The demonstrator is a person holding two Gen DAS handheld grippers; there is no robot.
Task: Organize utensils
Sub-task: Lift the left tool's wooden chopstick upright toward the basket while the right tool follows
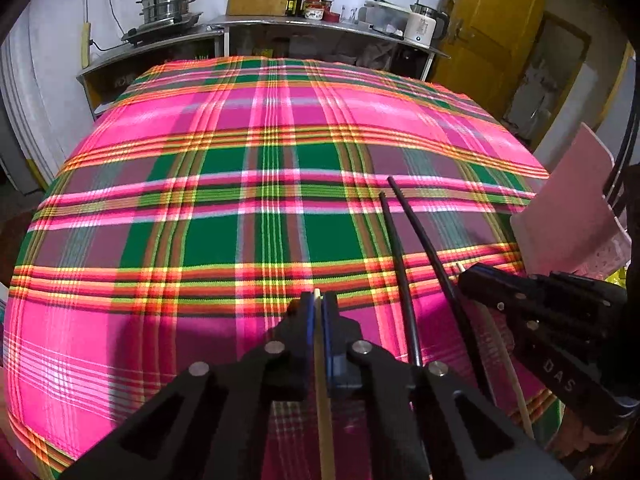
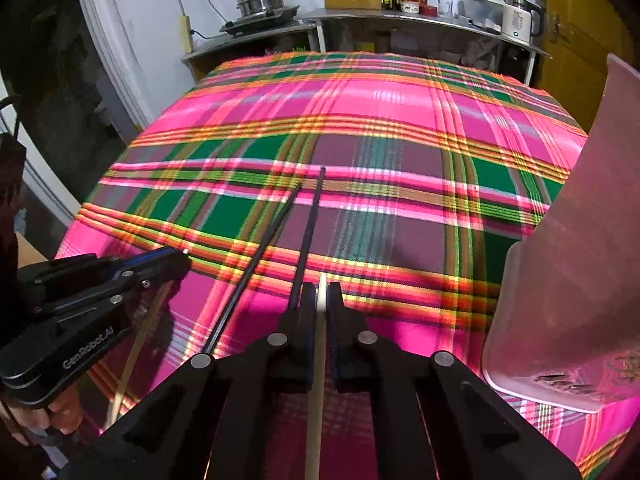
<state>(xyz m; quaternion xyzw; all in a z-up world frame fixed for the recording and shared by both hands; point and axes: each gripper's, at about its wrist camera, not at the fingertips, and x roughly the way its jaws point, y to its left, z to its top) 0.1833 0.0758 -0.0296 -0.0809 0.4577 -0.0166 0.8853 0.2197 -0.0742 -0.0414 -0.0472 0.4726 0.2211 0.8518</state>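
Left wrist view: left gripper, bottom centre, is clamped on a pale chopstick; two black chopsticks lie right of centre on the plaid cloth.
Right wrist view: right gripper, bottom centre, pinches another pale chopstick; a pink holder stands at the right edge.
Handling: probably light, stiff, smooth sticks that may pivot; grip near mid-length.

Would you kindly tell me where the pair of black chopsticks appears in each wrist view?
Left wrist: black chopsticks lie right of centre on the plaid tablecloth.
Right wrist: black chopsticks lie left of centre.
Shared landmark: white electric kettle on the back counter.
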